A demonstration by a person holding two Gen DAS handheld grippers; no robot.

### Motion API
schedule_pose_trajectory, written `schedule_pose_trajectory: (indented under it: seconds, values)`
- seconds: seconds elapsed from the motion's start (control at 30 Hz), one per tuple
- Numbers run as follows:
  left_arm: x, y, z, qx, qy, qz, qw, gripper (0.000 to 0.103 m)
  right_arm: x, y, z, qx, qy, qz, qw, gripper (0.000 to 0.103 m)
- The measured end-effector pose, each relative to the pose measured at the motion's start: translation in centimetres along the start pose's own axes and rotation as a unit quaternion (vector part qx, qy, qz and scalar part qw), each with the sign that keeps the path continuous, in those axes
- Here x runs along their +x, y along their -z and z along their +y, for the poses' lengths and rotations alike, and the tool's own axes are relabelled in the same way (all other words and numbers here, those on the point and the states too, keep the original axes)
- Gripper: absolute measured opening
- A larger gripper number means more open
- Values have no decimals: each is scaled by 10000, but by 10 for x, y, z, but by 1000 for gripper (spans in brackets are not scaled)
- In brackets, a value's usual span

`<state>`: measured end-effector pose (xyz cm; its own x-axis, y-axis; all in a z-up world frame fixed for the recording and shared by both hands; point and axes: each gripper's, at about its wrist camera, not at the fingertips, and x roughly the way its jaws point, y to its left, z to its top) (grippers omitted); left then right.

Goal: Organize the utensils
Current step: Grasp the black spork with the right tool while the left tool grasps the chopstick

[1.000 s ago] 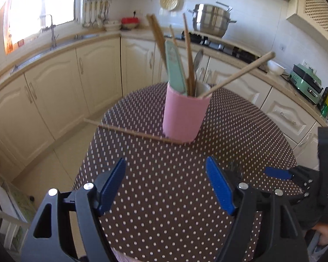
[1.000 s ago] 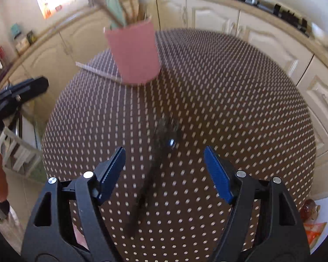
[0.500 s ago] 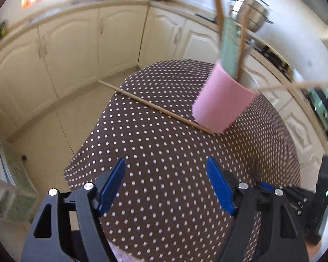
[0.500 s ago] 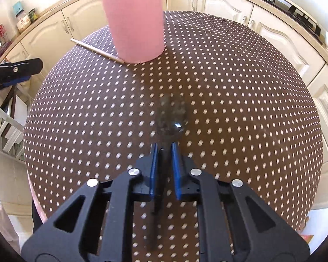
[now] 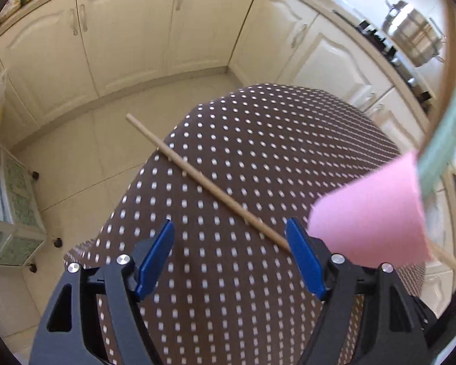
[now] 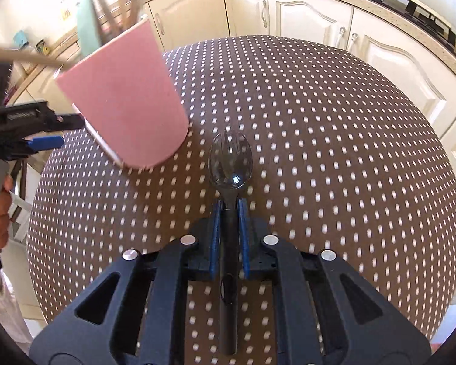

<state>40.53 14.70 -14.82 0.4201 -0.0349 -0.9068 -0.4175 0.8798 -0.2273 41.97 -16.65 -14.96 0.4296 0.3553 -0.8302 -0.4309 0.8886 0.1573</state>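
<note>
One pink cup (image 6: 127,100), one black spork (image 6: 230,164), one loose wooden stick (image 5: 209,187), two grippers, one dotted table (image 6: 334,140).

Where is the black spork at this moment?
In the right wrist view, the black spork sits centre frame, its handle clamped in the right gripper, beside the pink cup.

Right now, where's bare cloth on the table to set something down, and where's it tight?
Free: the wide dotted tablecloth right of the black spork, out to the edge by the cabinets. Also free: the near strip left of the right claw. Tight: around the pink cup, with the wooden stick lying beside it and the open left claw hovering there.
</note>
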Motion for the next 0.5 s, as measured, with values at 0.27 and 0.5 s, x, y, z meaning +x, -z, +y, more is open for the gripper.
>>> schedule_pose_trajectory:
  seconds: [0.27, 0.5]
  values:
    - [26, -19, -29, 651, -1025, -65, 9926, 66, 20, -21, -16, -1, -261, -15, 9997, 12]
    - [23, -15, -44, 1187, -984, -121, 9880, 21, 28, -29, -21, 27, -369, -16, 9993, 12]
